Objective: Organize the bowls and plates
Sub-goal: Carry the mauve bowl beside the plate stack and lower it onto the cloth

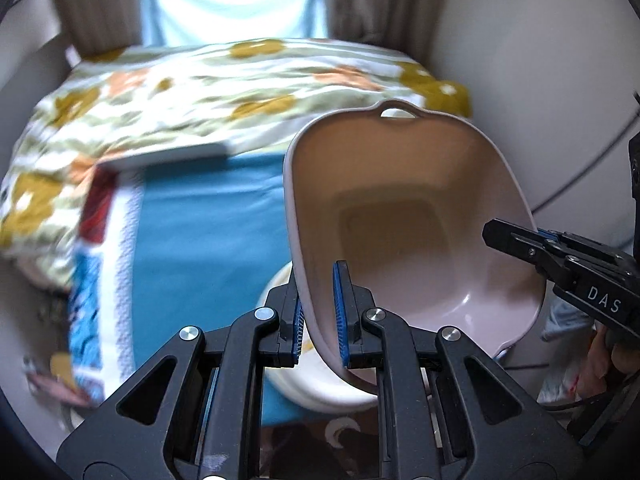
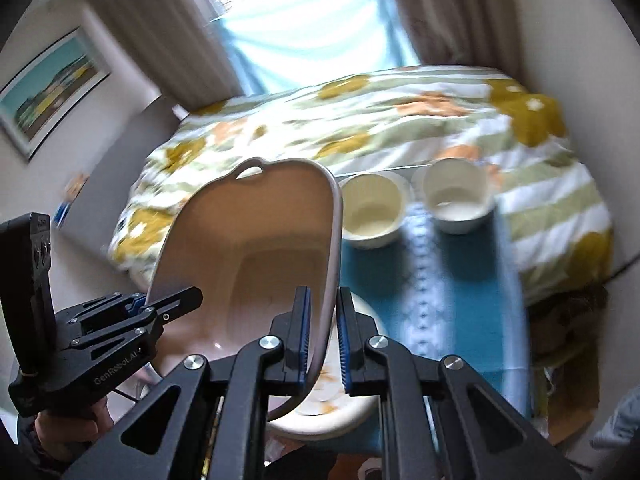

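Observation:
A pink rectangular dish with a loop handle (image 1: 404, 216) is held in the air between both grippers, tilted. My left gripper (image 1: 320, 316) is shut on its left rim. My right gripper (image 2: 323, 340) is shut on its right rim (image 2: 332, 264); it also shows in the left wrist view (image 1: 516, 240). Below the dish lies a cream plate with orange flowers (image 2: 336, 404), partly hidden; it also shows in the left wrist view (image 1: 312, 388). Two cream bowls (image 2: 374, 210) (image 2: 458, 196) stand side by side on the blue cloth further back.
A table with a blue cloth (image 2: 460, 300) and a flowered yellow and orange cover (image 2: 400, 120) stands before a curtained window (image 2: 312, 28). A flat grey object (image 1: 168, 156) lies on the cover. A framed picture (image 2: 48, 92) hangs on the left wall.

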`<state>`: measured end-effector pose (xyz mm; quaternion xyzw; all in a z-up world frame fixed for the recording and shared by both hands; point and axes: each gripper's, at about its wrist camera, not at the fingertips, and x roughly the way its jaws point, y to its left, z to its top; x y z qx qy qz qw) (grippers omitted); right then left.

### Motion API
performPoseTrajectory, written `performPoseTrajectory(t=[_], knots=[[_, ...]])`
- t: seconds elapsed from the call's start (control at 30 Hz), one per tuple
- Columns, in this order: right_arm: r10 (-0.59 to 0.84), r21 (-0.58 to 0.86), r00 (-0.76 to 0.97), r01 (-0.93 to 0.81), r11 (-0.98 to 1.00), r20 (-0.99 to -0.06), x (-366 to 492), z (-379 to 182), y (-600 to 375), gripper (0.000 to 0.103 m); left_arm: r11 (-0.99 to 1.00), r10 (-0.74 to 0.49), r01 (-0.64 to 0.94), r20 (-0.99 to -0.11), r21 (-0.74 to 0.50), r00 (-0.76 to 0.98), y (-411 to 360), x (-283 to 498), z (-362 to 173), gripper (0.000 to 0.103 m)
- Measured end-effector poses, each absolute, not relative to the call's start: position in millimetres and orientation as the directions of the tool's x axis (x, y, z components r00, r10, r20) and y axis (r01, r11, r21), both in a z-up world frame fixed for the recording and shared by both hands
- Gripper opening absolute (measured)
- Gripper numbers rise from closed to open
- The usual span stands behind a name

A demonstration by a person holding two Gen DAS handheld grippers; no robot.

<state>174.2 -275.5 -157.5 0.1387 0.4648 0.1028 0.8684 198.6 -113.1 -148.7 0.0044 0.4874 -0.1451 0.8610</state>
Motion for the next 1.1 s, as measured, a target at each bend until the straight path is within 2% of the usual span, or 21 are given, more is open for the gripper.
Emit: performPoseTrajectory(t=[0.17,0.3,0.53,0.73,1.1], knots=[[0.384,0.362,0.474,-0.142,0.921,-0.792,188,-179,-198,0.012,0.981,-0.174,0.16,-0.855,-0.108,0.489,-37,191,-162,0.011],[0.405,0.374,0.427,-0.157,0.914,-0.809,197,-205,-144,0.012,0.985,-0.168,0.113,-0.876,-0.131,0.451,30,195,-190,0.011],[0.374,0.351,0.407,-0.134,0.927,-0.833,217,-267,-69,0.012,0.982,-0.178,0.134,-0.891,-0.133,0.418,107,212,-251,0.011],[0.34,0.324,0.42,-0.112,0.939,-0.841,221,-301,-34,0.012,0.979,-0.185,0.153,-0.901,-0.134,0.392,138,225,-290,0.011],[0.307,0.306,0.44,-0.075,0.949,-0.844,219,-314,-24,0.012,0.971,-0.219,0.172,-0.899,-0.165,0.378,148,230,-310,0.012]])
